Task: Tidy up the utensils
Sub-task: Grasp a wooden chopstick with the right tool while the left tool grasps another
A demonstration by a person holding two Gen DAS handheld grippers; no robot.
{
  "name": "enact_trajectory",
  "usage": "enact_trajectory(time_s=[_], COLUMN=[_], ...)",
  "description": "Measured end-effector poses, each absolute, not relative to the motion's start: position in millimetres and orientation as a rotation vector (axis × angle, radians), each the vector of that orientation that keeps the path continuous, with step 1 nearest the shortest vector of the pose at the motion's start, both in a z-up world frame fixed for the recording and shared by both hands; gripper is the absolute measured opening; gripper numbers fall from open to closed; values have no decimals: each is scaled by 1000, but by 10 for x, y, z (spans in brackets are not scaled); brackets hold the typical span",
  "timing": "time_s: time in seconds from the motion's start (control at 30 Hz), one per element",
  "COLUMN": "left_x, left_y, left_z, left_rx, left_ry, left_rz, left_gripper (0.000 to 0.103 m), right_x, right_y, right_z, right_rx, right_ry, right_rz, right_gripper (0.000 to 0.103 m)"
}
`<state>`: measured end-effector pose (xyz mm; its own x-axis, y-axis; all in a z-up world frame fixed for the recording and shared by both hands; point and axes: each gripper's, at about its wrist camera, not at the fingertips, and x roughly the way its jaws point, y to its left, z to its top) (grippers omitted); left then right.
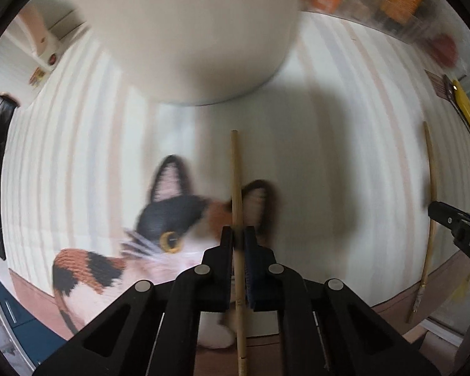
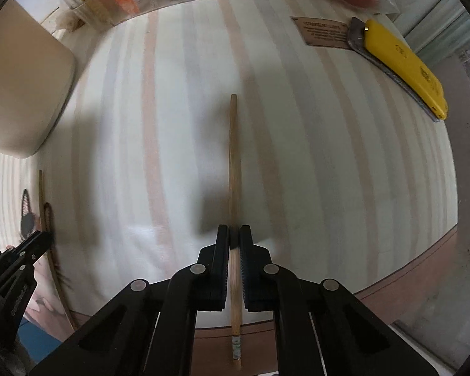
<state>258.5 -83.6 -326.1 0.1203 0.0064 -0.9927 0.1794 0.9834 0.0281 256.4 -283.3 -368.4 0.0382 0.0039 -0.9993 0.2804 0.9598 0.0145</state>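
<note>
Each gripper clamps its own chopstick: left gripper [image 1: 238, 235] on one chopstick [image 1: 236, 169], right gripper [image 2: 234, 235] on the other chopstick [image 2: 233, 156], each stick running straight ahead between the fingers.

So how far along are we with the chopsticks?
Nothing is put away yet. In hand: the left gripper is shut on one chopstick, the right gripper on the other chopstick, both over the striped mat. Left: lifting both into the white container.
</note>
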Motion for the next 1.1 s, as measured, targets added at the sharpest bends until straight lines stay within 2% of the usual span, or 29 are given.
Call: enact_trajectory(time_s=[0.23, 0.47, 1.1], left_x=[2629, 2598, 2822], left_y=[-216, 48, 115], left_z=[-3219, -3237, -3396], left_rx=[121, 86, 59], left_ry=[1455, 1475, 1469], left_rz=[-13, -3, -20], left_gripper=[5, 5, 5], right_x=[2686, 2723, 3010], right_y=[-2251, -1658, -1613], right_z=[-3697, -3691, -3761], right_rx=[253, 159, 131], right_ry=[1541, 1554, 1596], right_rz=[-73, 13, -24], right_gripper=[7, 7, 8])
